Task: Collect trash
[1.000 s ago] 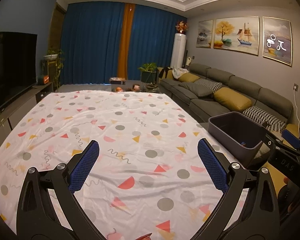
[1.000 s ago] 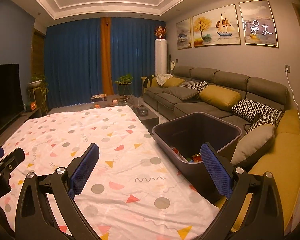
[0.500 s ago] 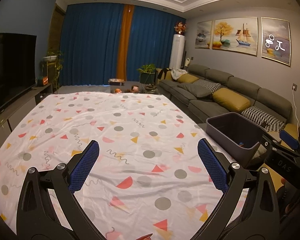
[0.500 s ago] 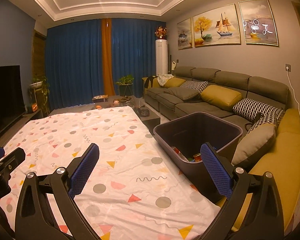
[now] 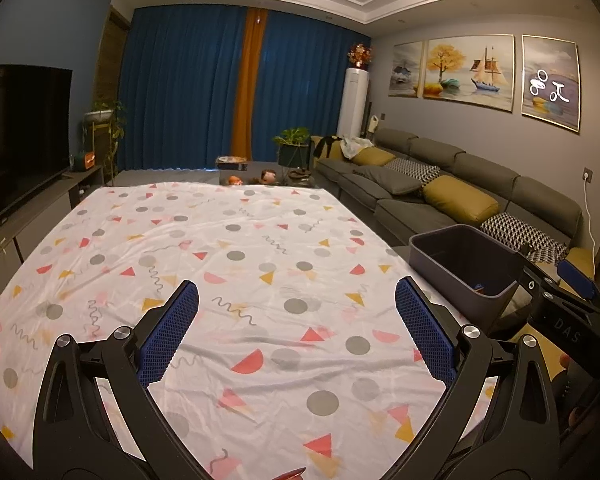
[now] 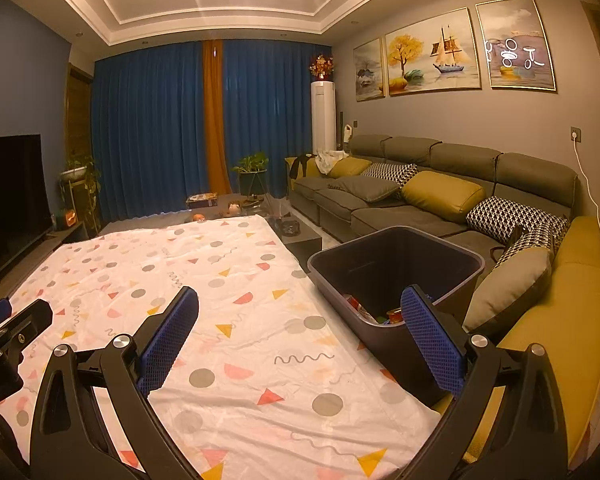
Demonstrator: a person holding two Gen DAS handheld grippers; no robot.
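A dark grey bin (image 6: 396, 268) stands at the right edge of a table covered by a white patterned cloth (image 6: 220, 288); several pieces of trash (image 6: 380, 312) lie at its bottom. The bin also shows in the left wrist view (image 5: 464, 264). My left gripper (image 5: 298, 332) is open and empty above the cloth (image 5: 240, 264). My right gripper (image 6: 300, 336) is open and empty, its right finger in front of the bin's near wall. I see no loose trash on the cloth.
A grey sofa (image 6: 440, 200) with yellow and patterned cushions runs along the right wall behind the bin. A TV (image 5: 20, 136) and low cabinet line the left. A low table with small objects (image 5: 256, 178) and a potted plant (image 5: 294, 148) stand beyond the cloth.
Both views have tilted up slightly, so the cloth and bin sit a little lower in frame. Both grippers stay open and empty.
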